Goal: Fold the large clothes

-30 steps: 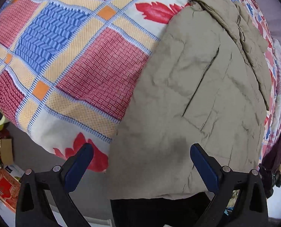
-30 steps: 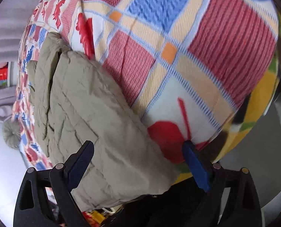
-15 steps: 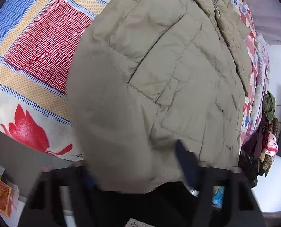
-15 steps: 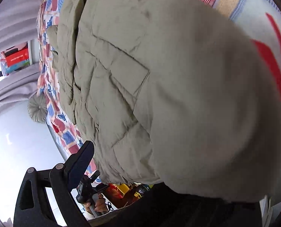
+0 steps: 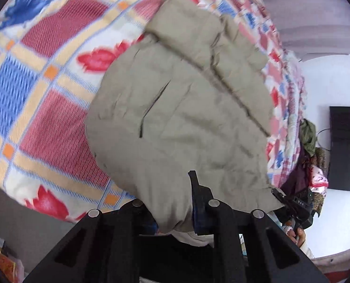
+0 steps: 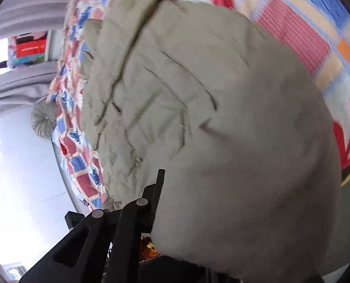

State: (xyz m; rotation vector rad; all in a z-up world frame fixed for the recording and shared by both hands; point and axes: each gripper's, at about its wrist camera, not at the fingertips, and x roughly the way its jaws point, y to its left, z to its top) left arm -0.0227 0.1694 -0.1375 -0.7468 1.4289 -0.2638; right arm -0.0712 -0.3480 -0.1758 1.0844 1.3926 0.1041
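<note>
Khaki quilted puffer jacket (image 5: 186,108) lies on the bed, on a woven bedspread (image 5: 45,99) patterned in red, blue and cream checks with red flower prints. Fabric is matte, creased, softly padded; stitched seams run across it, and a slit pocket shows in the left wrist view. Collar end points away from both cameras, hem end is nearest.

Left gripper (image 5: 172,212): black fingers are closed narrow on the near hem edge, fabric bunched between them and bulging over the left finger. Right-hand finger (image 5: 198,202) shows its blue pad against the cloth.

Right gripper (image 6: 189,212): only one black finger (image 6: 156,195) is visible, pressed against the jacket's (image 6: 210,118) edge; the padded fabric drapes over the other side and hides the second finger. Looks like a narrow pinch on the hem, fabric bulging up close to the lens.

Grey curtain (image 6: 22,11) and a round tufted grey cushion (image 6: 44,120) sit beyond the bed. Black flat panel (image 5: 345,148) stands against the white wall in the left wrist view.
</note>
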